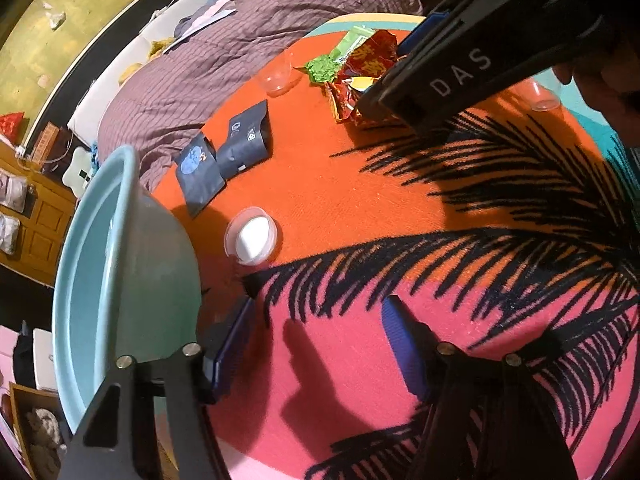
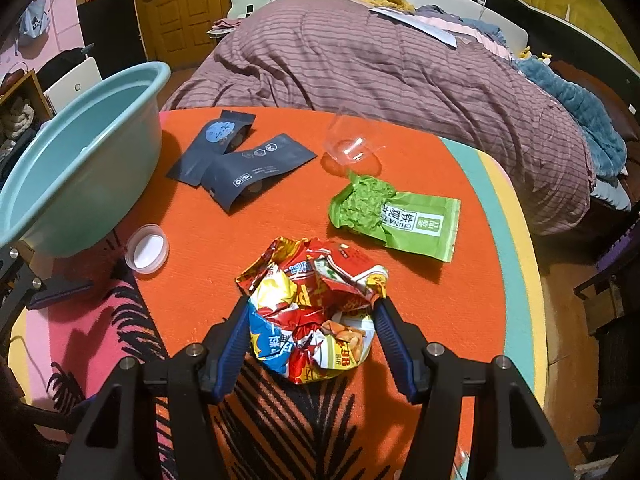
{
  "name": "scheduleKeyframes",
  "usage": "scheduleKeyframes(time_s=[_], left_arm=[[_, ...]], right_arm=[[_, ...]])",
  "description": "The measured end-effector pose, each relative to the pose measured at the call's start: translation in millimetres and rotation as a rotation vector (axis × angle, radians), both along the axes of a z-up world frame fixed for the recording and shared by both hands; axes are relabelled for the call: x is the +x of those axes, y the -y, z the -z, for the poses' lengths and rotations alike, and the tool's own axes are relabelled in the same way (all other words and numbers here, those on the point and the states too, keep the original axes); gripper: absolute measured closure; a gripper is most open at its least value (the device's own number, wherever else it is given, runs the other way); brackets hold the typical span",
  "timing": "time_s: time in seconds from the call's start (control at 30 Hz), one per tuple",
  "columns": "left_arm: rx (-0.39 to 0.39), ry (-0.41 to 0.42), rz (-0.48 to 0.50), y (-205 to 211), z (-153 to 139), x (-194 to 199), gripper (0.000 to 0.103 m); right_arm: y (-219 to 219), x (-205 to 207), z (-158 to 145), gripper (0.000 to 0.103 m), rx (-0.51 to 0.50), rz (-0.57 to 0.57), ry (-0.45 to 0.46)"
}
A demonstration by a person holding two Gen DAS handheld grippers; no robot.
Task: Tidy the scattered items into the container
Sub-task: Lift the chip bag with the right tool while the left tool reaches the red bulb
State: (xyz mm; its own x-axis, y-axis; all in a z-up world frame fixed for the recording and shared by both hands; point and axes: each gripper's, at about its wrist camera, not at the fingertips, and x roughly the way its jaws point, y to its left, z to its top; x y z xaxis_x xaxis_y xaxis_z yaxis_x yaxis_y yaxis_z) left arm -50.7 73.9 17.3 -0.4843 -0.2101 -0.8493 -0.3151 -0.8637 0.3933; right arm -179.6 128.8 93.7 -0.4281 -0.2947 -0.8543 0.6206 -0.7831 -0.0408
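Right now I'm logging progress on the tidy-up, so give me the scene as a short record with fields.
container: teal basin, tilted, nothing visible inside
right gripper: pads against the crumpled red snack bag
left gripper: open, nothing between its fingers
still on cloth: two dark pouches, green tea packet, clear cup, small white-lidded tub

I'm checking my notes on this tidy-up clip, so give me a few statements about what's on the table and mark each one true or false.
1. The crumpled red snack bag sits between the right gripper's fingers. True.
2. The left gripper holds the small white lid. False: nothing is between its fingers; the lid lies on the cloth.
3. The green packet is inside the blue basin. False: it lies on the cloth.
4. Two dark pouches overlap. True.
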Motion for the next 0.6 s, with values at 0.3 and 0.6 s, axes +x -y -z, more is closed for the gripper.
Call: scheduleKeyframes(time_s=[0.3,0.6], left_arm=[[0.01,-0.052,-0.072,10,-10,31,0.02],[0.05,-0.03,-0.13,29,-10,38,0.016]], right_arm=[[-4,8,3,0.038,0.001,-0.011,0.006],[-1,16,3,0.038,0.001,-0.02,0.007]])
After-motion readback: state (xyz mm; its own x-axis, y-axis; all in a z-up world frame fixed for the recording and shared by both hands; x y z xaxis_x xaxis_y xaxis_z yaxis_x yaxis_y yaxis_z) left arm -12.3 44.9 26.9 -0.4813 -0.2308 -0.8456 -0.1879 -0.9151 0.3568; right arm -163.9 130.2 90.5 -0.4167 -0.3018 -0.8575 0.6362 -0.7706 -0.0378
